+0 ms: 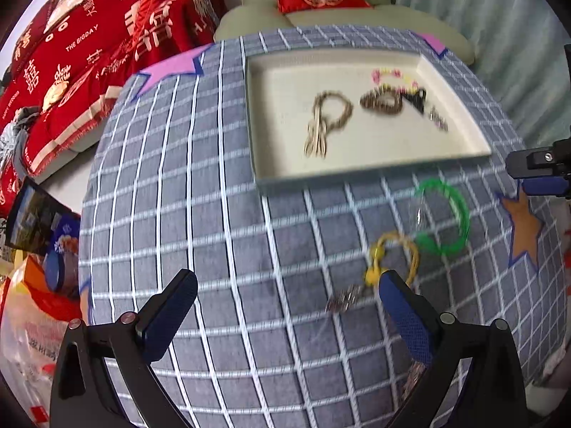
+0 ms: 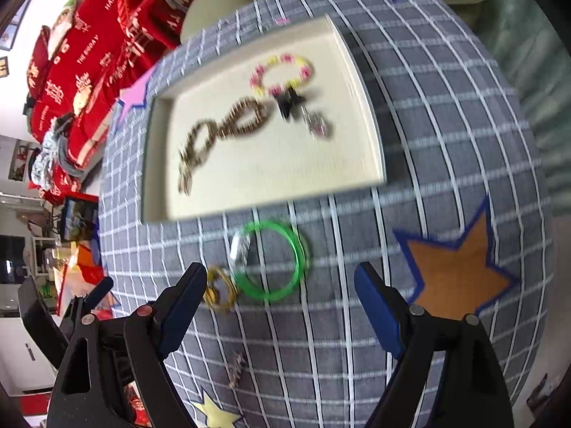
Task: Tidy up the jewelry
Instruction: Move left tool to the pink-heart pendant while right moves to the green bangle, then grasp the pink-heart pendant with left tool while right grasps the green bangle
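- Both grippers hang over a round table with a grey cloth (image 1: pixel 214 214) that has white squares on it, and both point steeply down.
- Left gripper (image 1: pixel 287 299) has its jaws wide apart with nothing between them.
- Right gripper (image 2: pixel 280 287) also has its jaws wide apart, with only cloth between the tips.
- Red cushions (image 1: pixel 89 53) on the sofa past the table say "HAPPY WEDDING" and "THE BIG DAY" in white letters, with big Chinese signs too.
- A cream tray (image 1: pixel 357 173) sits on the far half of the table.
- Inside the tray lie a tan bead bracelet (image 1: pixel 330 114), a dark brown bracelet (image 1: pixel 380 101), a pink and yellow bracelet (image 2: pixel 282 73), a black piece (image 2: pixel 291 101) and a small silver piece (image 2: pixel 317 123).
- On the cloth just in front of the tray lies a green bangle (image 2: pixel 271 260).
- A yellow cord bracelet (image 1: pixel 396 256) lies just beside the bangle, close to the left gripper's right finger (image 1: pixel 407 317).
- A small silver chain (image 2: pixel 237 367) lies nearer the table's front edge.
- An orange star (image 2: pixel 460 274) is on the cloth near the right edge.
- The left side of the cloth is bare and open.
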A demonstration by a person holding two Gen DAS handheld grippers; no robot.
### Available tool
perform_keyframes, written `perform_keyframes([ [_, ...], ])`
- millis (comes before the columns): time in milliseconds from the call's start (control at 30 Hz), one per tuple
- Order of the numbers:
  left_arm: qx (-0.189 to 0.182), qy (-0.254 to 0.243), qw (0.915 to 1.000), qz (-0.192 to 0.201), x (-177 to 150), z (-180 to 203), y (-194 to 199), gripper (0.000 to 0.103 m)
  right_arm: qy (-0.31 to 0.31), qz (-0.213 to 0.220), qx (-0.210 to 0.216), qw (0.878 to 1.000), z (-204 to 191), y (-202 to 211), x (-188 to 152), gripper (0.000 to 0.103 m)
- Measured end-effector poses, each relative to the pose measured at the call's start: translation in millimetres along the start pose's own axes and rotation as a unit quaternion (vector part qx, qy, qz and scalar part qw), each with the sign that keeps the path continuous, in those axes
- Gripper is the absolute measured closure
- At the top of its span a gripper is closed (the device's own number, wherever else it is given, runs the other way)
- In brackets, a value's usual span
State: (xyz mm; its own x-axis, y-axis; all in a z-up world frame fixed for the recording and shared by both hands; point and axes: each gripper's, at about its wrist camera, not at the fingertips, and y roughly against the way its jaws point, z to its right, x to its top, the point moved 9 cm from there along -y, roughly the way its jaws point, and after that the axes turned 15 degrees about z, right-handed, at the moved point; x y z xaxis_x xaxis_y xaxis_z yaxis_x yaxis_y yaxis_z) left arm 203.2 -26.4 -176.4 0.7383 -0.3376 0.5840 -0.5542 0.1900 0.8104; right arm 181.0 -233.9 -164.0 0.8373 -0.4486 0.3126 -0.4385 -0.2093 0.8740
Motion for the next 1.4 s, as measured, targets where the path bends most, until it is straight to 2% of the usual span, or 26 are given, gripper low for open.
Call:
perform_keyframes([
  [233, -0.005, -0.021, 0.9995, -0.023, -28, 6, -7, 0.000, 0.002, -0.029, -0.028, 0.999, 12, -8, -33, 0.016],
  [500, -0.005, -0.016, 0.9992, -0.036, -40, 13, -20, 0.000, 0.011, -0.046, -0.049, 0.998, 17, -18, -47, 0.016],
  [700, -0.008, -0.027, 0.9991, -0.032, -37, 17, -28, 0.000, 0.026, -0.051, -0.064, 0.996, 17, -28, -48, 0.016],
  [833, -0.012, -0.039, 0.9987, -0.030, -34, 20, -34, 0.004, 0.045, -0.050, -0.075, 0.995, 14, -38, -38, 0.016],
  [1033, -0.018, -0.040, 0.9986, -0.030, -32, 23, -40, 0.004, 0.067, -0.052, -0.088, 0.993, 9, -57, -26, 0.016],
  [1133, -0.021, -0.046, 0.9982, -0.033, -33, 26, -43, 0.016, 0.076, -0.053, -0.096, 0.991, 6, -66, -20, 0.016],
  [1233, -0.026, -0.045, 0.9980, -0.036, -35, 29, -45, 0.017, 0.082, -0.053, -0.104, 0.990, 5, -74, -15, 0.016],
  [1300, -0.033, -0.043, 0.9979, -0.036, -35, 32, -44, 0.025, 0.088, -0.051, -0.117, 0.988, 6, -80, -10, 0.018],
  [1400, -0.038, -0.045, 0.9977, -0.035, -35, 35, -44, 0.029, 0.100, -0.046, -0.131, 0.985, 4, -85, -6, 0.024],
])
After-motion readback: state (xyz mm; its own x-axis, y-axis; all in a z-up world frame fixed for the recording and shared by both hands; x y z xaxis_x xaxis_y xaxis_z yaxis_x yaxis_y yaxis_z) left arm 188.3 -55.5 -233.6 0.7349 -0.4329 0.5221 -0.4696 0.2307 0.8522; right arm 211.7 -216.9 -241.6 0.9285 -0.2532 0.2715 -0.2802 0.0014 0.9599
